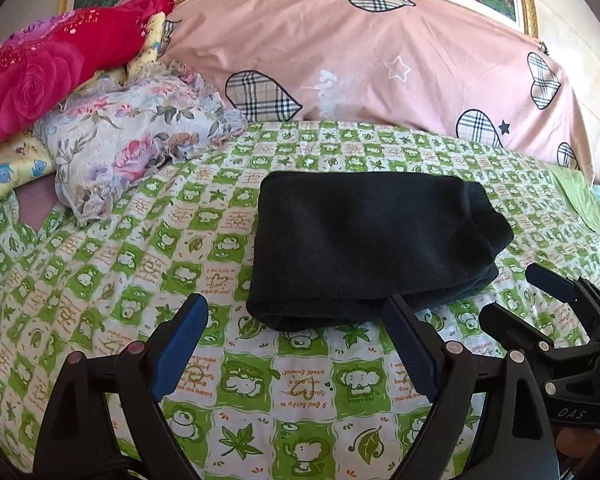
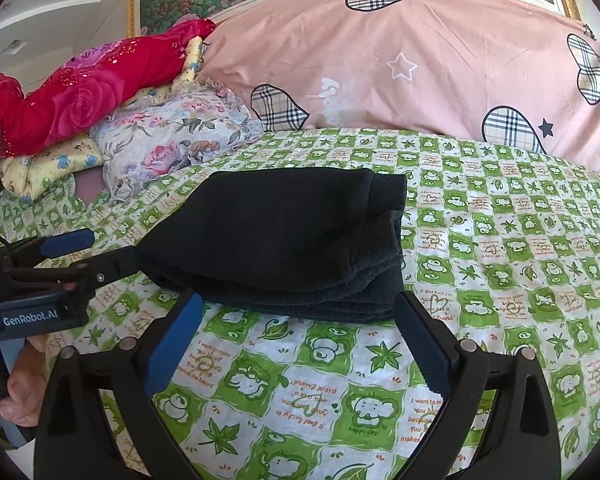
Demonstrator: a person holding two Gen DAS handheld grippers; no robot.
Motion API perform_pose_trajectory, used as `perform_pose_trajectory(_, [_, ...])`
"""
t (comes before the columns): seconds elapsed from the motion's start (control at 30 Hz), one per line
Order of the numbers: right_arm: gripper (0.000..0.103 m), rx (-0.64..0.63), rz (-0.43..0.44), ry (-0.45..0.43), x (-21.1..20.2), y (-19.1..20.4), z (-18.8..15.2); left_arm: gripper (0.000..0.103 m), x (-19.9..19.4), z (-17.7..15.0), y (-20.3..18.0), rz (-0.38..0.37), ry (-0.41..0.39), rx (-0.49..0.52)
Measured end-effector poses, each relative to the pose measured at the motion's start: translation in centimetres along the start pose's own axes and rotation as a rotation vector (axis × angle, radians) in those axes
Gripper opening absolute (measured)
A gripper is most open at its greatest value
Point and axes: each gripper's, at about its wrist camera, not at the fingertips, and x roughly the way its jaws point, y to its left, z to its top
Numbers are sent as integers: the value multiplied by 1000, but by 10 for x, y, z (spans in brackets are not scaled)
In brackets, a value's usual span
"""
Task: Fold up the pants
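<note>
Folded pants (image 1: 368,240); holder's hand (image 2: 18,384) right-view only.

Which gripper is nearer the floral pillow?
Left. The left gripper hovers open at the folded black pants' pillow-side end; the right gripper is open at the far end, farther from the floral pillow.

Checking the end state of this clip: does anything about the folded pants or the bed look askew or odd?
Mostly tidy. The black pants lie folded on the green checked sheet, but the right end is uneven: the upper layer bunches and juts past the layers beneath. Both claws, left and right, are open and hold nothing.
</note>
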Motion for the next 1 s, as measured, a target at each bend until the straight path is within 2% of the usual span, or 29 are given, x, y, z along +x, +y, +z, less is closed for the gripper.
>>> perform_pose_trajectory(0.53, [97, 28, 16, 29, 15, -7, -5, 94, 25, -10, -4, 28, 53, 11])
perform_pose_trajectory(1.0, [97, -25, -9, 40, 21, 1, -9, 95, 32, -12, -5, 39, 72, 20])
